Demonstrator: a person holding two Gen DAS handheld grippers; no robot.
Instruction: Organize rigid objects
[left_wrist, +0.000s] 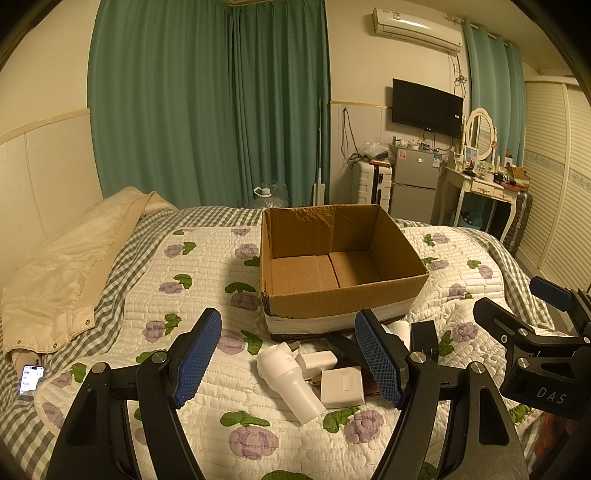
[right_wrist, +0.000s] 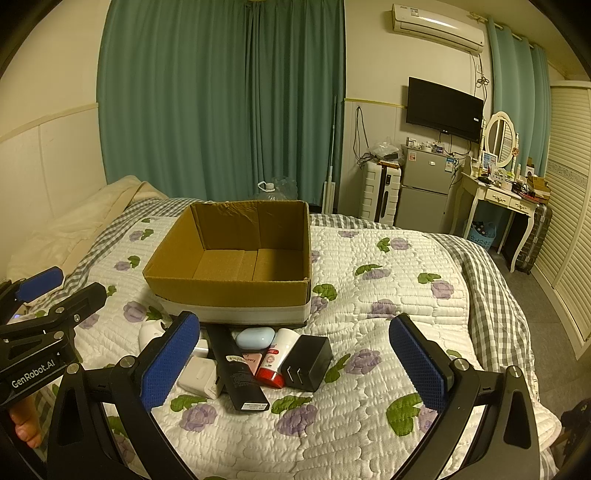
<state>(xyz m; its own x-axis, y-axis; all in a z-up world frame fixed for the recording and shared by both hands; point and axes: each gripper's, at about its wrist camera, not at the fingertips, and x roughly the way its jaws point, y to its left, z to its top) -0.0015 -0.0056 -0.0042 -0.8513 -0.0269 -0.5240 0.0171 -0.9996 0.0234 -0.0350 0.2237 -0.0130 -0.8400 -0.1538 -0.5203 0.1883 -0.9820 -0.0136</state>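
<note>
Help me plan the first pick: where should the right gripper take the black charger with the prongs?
Grip the black charger across its flat left and right sides, coming from above. It is blocky, its prongs face the camera, and the red-capped tube crowds its left side.

Green curtains (right_wrist: 221, 99) behind the bed (right_wrist: 406, 295) — wall television (right_wrist: 443, 109), fridge (right_wrist: 424, 184), seemingly a dressing table (right_wrist: 506, 199).
</note>
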